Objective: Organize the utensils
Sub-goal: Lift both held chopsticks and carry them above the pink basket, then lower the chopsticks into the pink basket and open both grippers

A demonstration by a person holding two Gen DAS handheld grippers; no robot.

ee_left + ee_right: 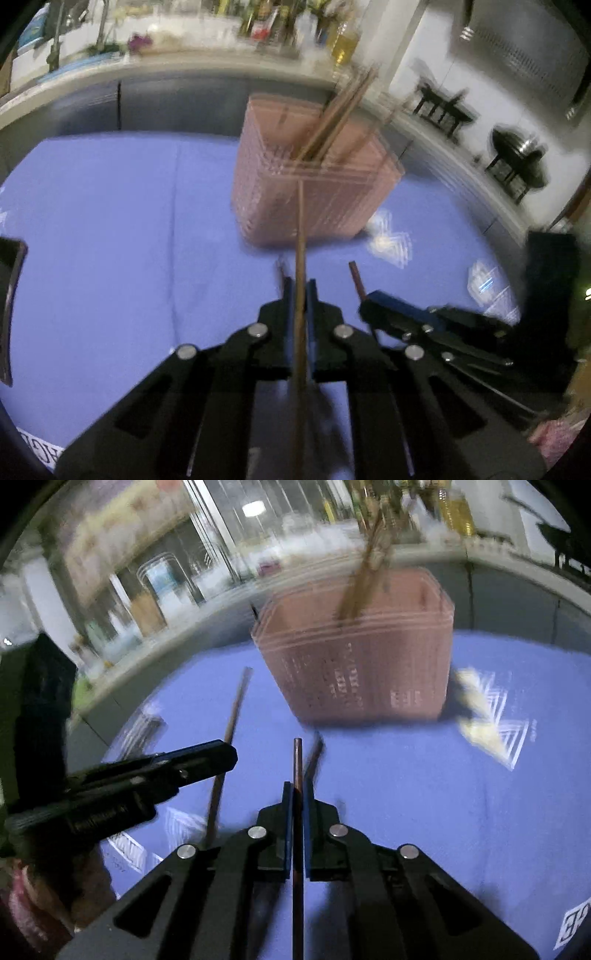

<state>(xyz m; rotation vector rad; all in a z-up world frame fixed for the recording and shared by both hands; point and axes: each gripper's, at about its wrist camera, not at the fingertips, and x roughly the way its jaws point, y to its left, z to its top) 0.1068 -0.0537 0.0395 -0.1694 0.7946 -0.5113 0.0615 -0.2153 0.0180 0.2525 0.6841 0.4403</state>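
Chopsticks, one clamped in each of my closed grippers: left gripper (pixel 300 291), right gripper (pixel 297 794). Light, stiff, slick sticks, so I pinch mid-shaft. Ahead, mid-cloth, the pink basket (pixel 314 199) holds more. My left view shows its stick overlapping the basket rim; my right shows the basket's perforated wall.

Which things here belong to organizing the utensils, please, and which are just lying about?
Belonging to the job:
- chopstick in left tongs
- chopstick in right tongs
- pink perforated holder with chopsticks

Lying about:
- oil bottle
- blue tablecloth
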